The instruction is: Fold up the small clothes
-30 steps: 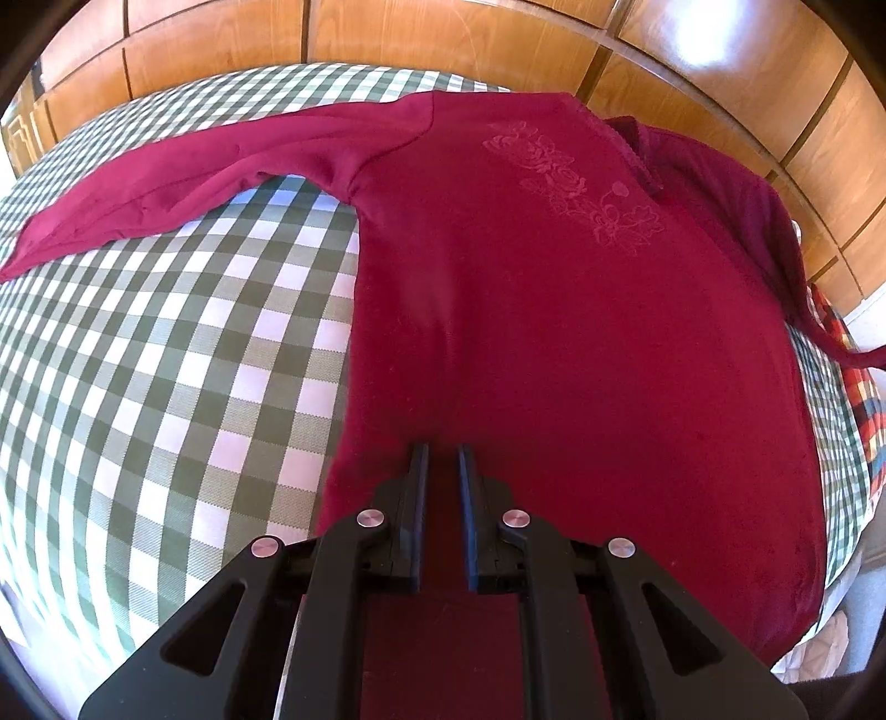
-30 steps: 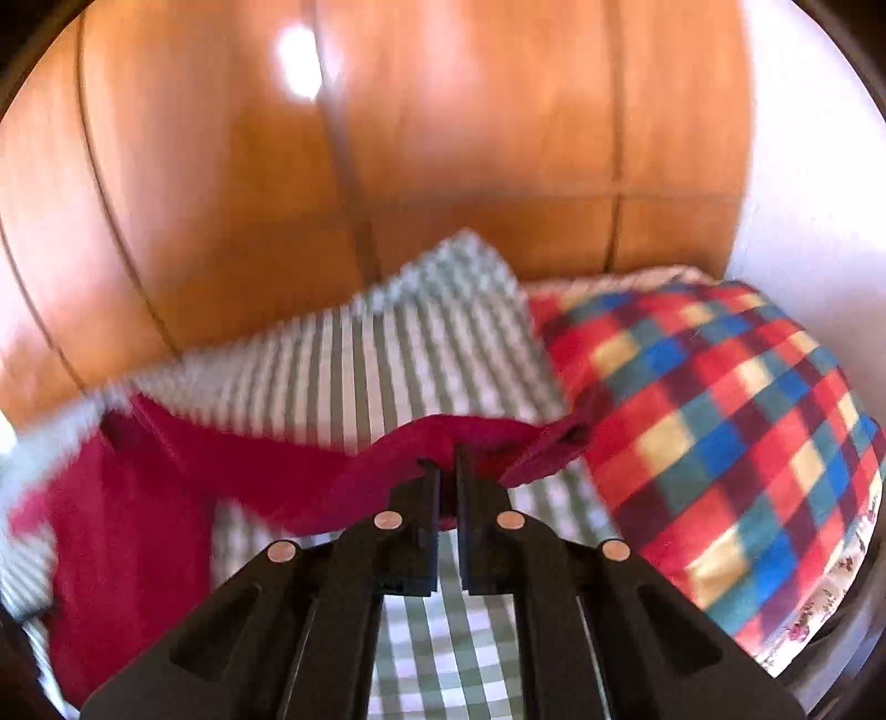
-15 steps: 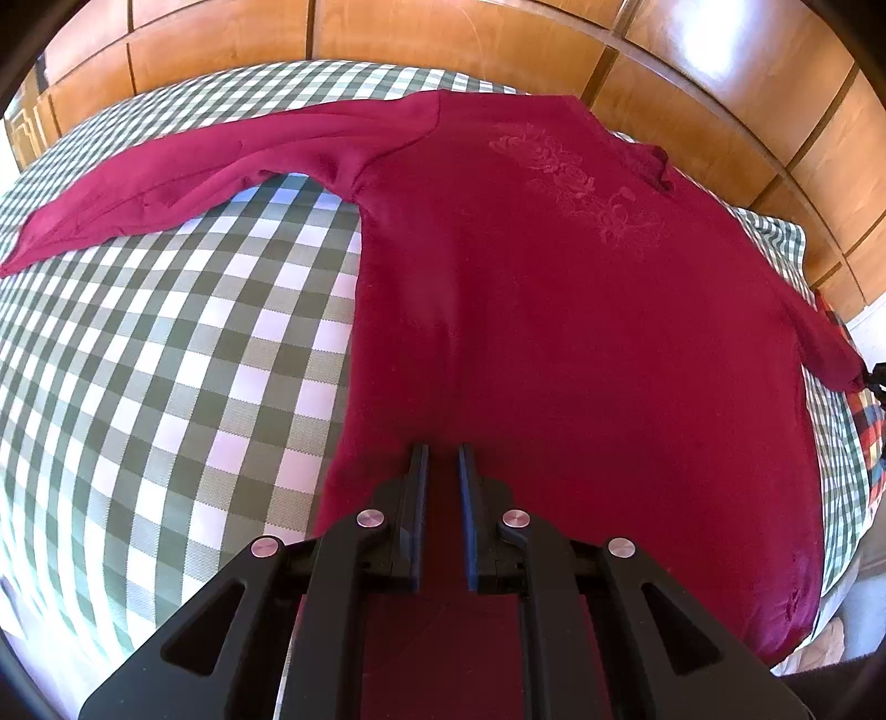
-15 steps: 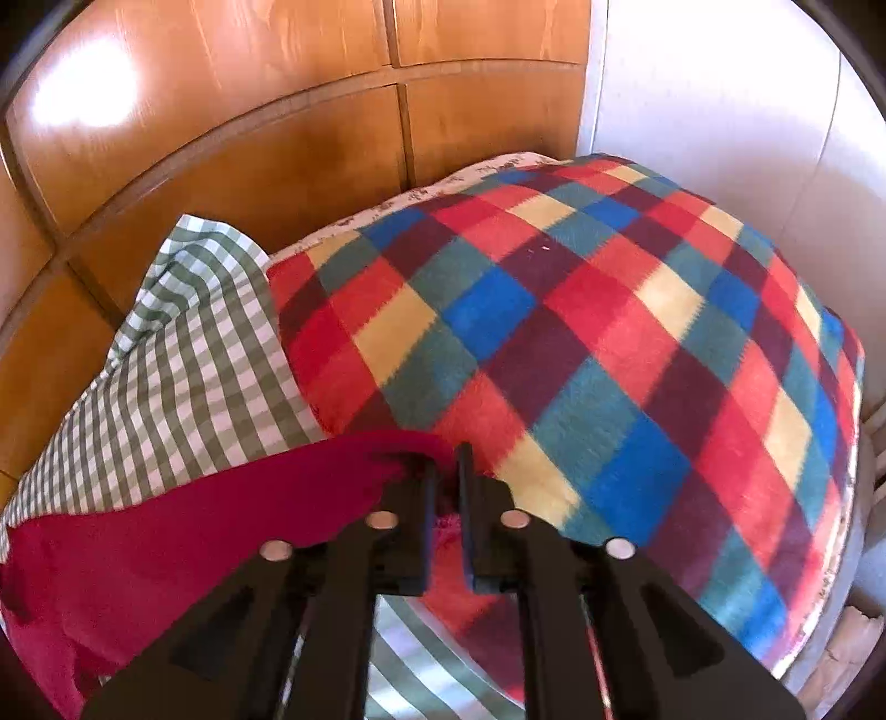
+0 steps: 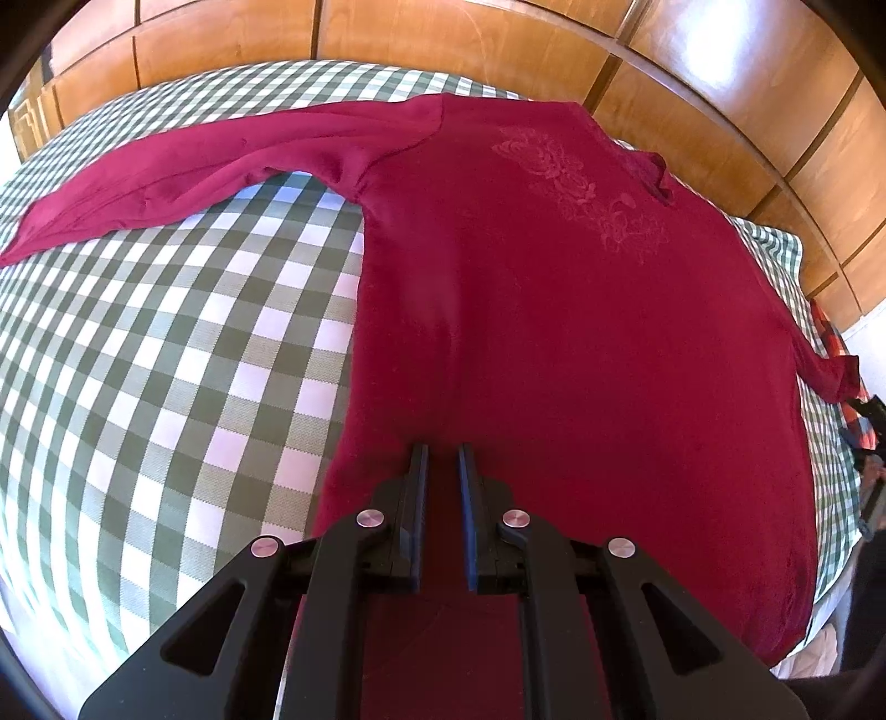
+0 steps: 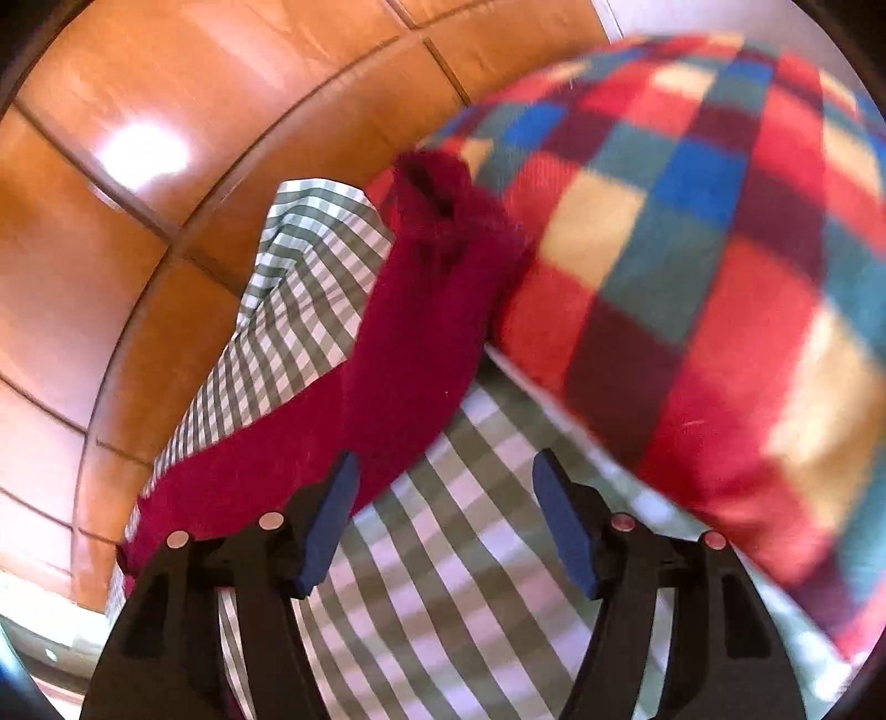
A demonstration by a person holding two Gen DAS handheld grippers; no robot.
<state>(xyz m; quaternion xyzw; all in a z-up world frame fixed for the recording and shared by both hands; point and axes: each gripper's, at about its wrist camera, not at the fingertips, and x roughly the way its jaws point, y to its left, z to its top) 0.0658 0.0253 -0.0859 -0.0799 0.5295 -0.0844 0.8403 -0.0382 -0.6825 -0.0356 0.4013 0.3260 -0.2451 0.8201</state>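
A dark red long-sleeved top (image 5: 554,332) lies flat on a green-and-white checked cloth (image 5: 166,360), front up, with a flower print on the chest. Its left sleeve (image 5: 194,171) stretches out to the left. My left gripper (image 5: 441,459) is shut, jaws almost together, resting on the top's lower hem area. In the right wrist view the other sleeve (image 6: 421,332) lies stretched out, its cuff against a plaid blanket. My right gripper (image 6: 446,476) is open and empty, just behind that sleeve.
A folded plaid blanket (image 6: 692,304) in red, blue and yellow lies at the right end of the cloth. Wooden panelling (image 5: 470,39) runs behind the bed. The right gripper's body (image 5: 872,415) shows at the far right edge.
My right gripper has pulled the right sleeve out to the side, opened and let it go, then drawn back. The left gripper has not moved.
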